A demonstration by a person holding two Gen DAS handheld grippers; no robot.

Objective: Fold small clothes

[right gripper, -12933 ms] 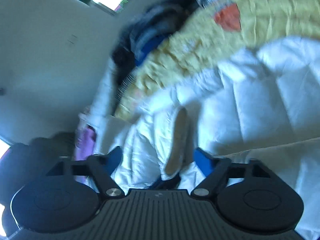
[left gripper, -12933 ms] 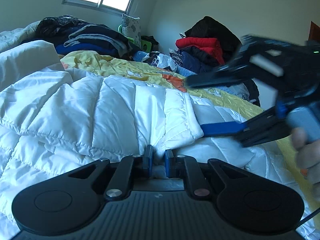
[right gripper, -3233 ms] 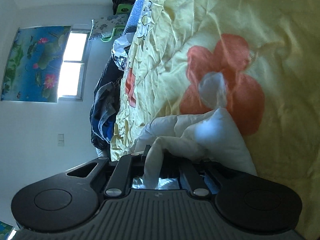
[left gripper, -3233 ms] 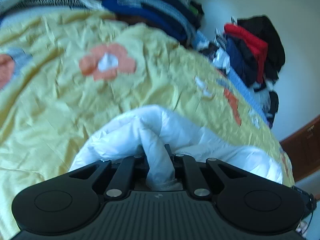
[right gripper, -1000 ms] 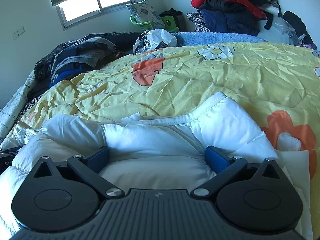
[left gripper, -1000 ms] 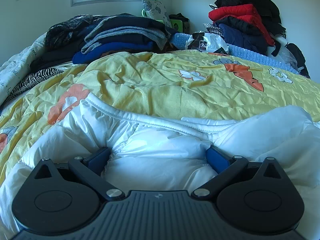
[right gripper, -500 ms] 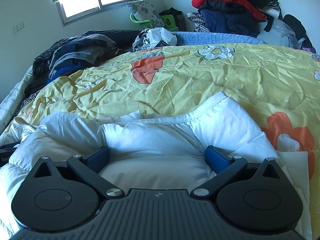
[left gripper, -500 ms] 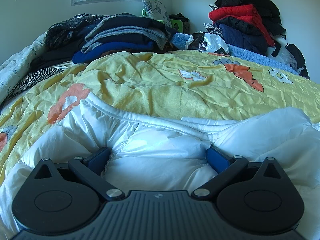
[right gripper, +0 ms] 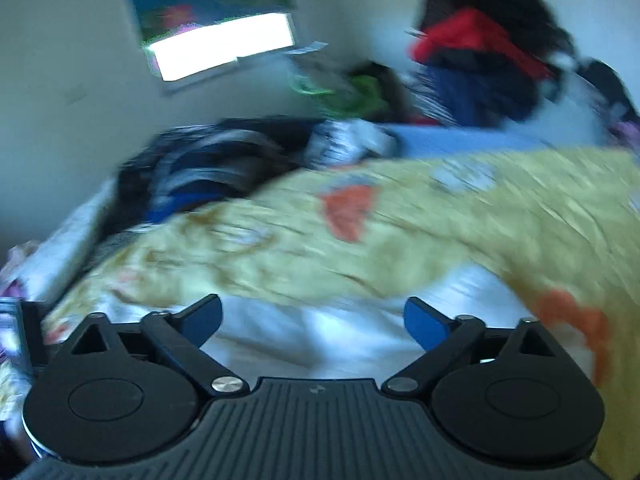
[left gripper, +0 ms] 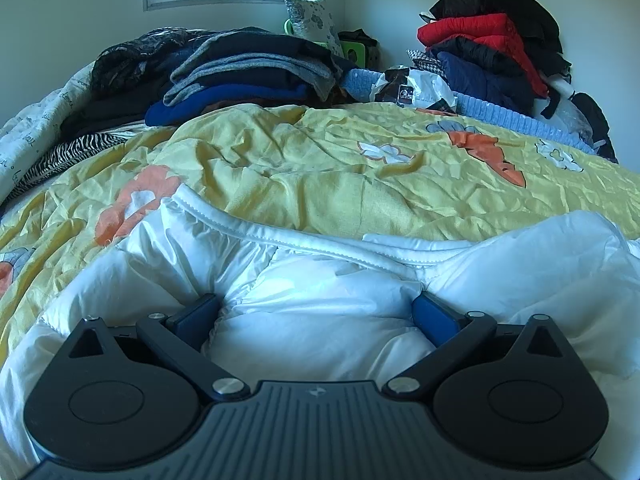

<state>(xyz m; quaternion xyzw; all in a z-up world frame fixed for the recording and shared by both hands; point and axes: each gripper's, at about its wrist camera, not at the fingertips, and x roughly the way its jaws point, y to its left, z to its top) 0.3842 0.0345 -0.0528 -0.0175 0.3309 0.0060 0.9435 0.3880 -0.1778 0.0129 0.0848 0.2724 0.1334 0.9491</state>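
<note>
In the left wrist view, the left gripper (left gripper: pixel 316 312) sits at the lower centre with its jaws spread wide. The white puffer jacket (left gripper: pixel 320 280) fills the lower half of the frame, bulging up between the two blue pads (left gripper: pixel 430 314) and touching both, unclamped. It lies on a yellow flowered quilt (left gripper: pixel 320 168) across the bed; folded dark clothes (left gripper: pixel 248 68) are stacked at upper left.

The right wrist view is motion-blurred. The right gripper (right gripper: pixel 312 318), jaws wide apart, holds nothing, and the white jacket (right gripper: pixel 320 332) lies low in the frame, just beyond and between the pads.
</note>
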